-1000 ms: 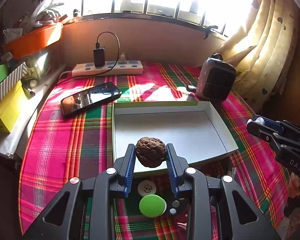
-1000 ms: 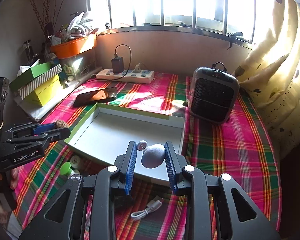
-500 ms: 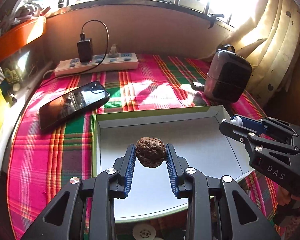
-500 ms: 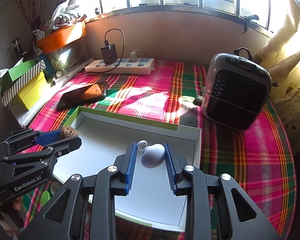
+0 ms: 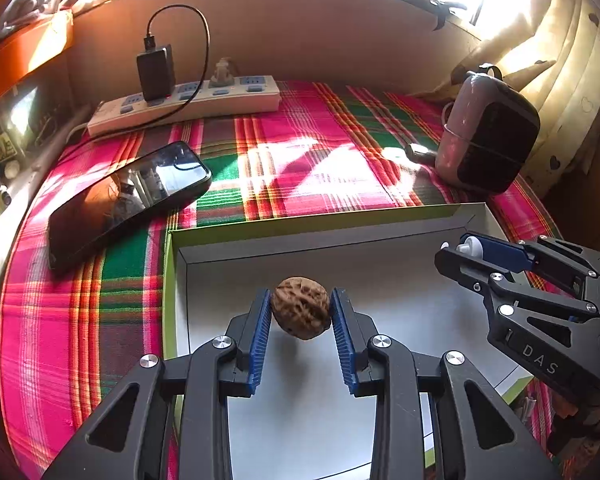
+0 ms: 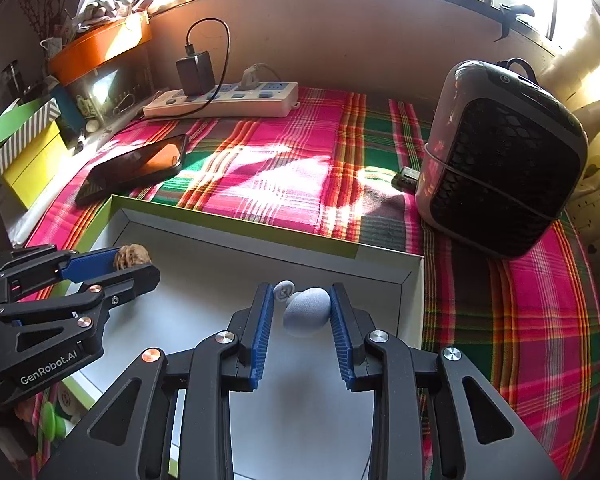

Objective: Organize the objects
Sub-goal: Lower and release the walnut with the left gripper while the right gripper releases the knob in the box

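Left wrist view: a walnut (image 5: 301,313) is clamped in the left gripper (image 5: 300,316) above the white tray (image 5: 380,240). A pale egg-shaped object (image 6: 307,311) is clamped in the right gripper (image 6: 300,314). A phone (image 5: 128,196), power strip (image 5: 188,106) and heater (image 5: 488,136) are noted beyond the tray, unobstructing.

The tablecloth (image 5: 300,160) is plaid — hot pink, green and orange-red stripes. On it the tray (image 5: 380,236) is white inside with a lime-green rim; behind the tray lie a glossy black phone (image 5: 128,196) and a white power strip (image 5: 188,104) — blue sockets.
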### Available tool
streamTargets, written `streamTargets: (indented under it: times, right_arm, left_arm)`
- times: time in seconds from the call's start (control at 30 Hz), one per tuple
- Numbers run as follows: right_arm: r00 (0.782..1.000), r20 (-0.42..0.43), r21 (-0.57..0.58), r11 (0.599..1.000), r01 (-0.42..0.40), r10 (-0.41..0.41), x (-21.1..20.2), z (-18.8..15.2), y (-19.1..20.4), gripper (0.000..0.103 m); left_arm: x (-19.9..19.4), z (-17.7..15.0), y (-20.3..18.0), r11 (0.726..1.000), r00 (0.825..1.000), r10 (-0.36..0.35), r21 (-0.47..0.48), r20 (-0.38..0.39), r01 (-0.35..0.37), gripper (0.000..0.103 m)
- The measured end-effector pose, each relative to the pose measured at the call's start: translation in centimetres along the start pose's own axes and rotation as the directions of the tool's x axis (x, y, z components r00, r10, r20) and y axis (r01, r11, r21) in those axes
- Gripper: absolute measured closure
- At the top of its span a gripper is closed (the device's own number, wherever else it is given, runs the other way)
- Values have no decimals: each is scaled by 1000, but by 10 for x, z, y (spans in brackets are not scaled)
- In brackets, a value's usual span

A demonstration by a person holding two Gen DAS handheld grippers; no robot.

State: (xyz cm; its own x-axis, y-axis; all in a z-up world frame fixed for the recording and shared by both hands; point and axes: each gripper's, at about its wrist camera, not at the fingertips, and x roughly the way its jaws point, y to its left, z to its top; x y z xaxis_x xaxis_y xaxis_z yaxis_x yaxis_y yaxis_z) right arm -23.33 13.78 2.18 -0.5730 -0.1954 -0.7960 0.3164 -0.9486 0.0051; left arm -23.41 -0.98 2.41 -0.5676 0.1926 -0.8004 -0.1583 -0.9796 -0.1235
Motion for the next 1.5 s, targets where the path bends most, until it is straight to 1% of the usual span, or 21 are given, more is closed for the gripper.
streamTargets:
  times: [0.13, 0.8, 0.87, 0.9, 0.93, 1.0, 1.1, 1.43, 1.5]
  right_arm:
    - [1000, -14, -3, 1000, 9, -9, 6, 0, 1, 73]
    - [999, -38, -5, 1000, 17, -17, 13, -2, 2, 73]
    - [999, -36, -5, 1000, 19, -19, 13, -3, 3, 68]
    - [999, -36, -4, 1000, 18, -18, 13, -3, 3, 62]
    - [999, -35, -2, 1000, 18, -18, 12, -3, 3, 59]
    - [999, -32, -4, 1000, 21, -21, 10, -4, 3, 59]
    - [999, -22, -5, 1000, 30, -30, 6, -4, 3, 58]
    - [1000, 12, 20, 999, 24, -25, -17, -12, 2, 58]
    - [999, 27, 20, 999, 28, -29, -24, -14, 3, 58]
  left_arm:
    - [5, 1, 2, 1000, 1000, -4, -4, -14, 4, 74]
    - [6, 1, 1, 1000, 1000, 9, 15, -13, -8, 74]
    - [6, 1, 2, 1000, 1000, 9, 13, -11, -9, 73]
    - [6, 1, 2, 1000, 1000, 9, 11, -11, -8, 70]
    - [5, 1, 3, 1000, 1000, 7, 6, -12, -7, 68]
    - [5, 1, 4, 1000, 1000, 2, -1, -13, -2, 66]
    - [3, 0, 4, 1000, 1000, 9, -3, -8, -9, 65]
    - [-15, -5, 2, 1000, 1000, 7, 4, 26, -7, 63]
    - [-20, -8, 3, 1000, 999, -2, -3, 33, 2, 63]
